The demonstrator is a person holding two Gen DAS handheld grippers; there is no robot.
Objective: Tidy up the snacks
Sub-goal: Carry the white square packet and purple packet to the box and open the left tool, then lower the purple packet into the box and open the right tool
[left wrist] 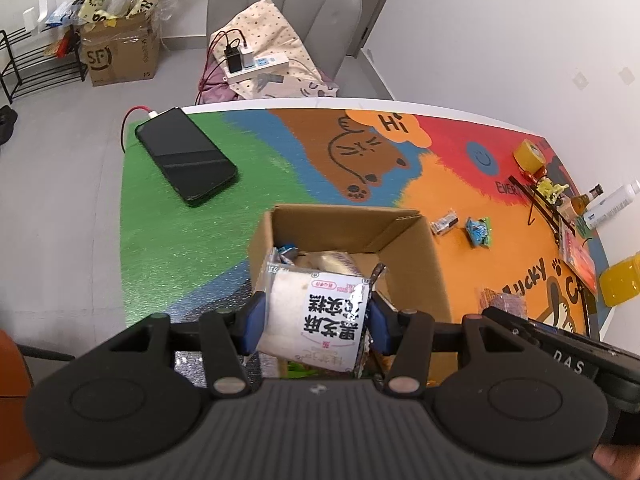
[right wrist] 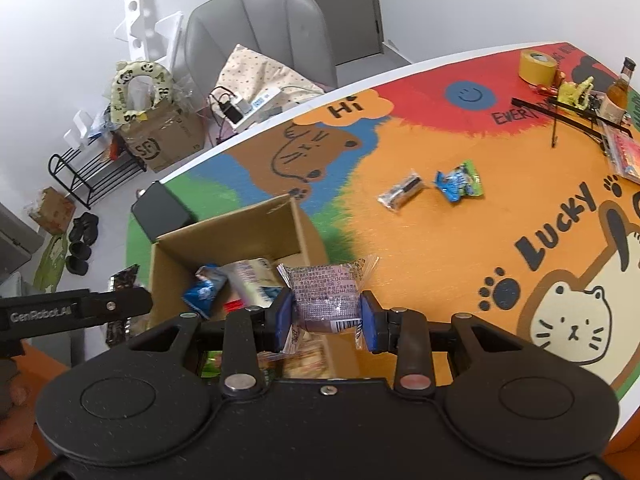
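Observation:
An open cardboard box (left wrist: 412,248) (right wrist: 296,224) stands on the colourful table mat and holds several snack packets. My left gripper (left wrist: 316,324) is shut on a white cake packet with black Chinese print (left wrist: 316,316), held over the box's near edge. My right gripper (right wrist: 326,316) is shut on a clear-wrapped purple snack packet (right wrist: 326,292), held over the box's right wall. Two loose snacks lie on the orange part of the mat: a grey-black packet (right wrist: 401,192) (left wrist: 444,222) and a blue-green packet (right wrist: 458,182) (left wrist: 479,232).
A black phone (left wrist: 186,156) on a red cable lies on the green part of the mat. Yellow tape roll (right wrist: 537,65), a bottle (right wrist: 618,92), a black wire stand (right wrist: 576,114) and a red packet (right wrist: 624,152) crowd the far right. A grey chair (left wrist: 280,12) stands behind the table.

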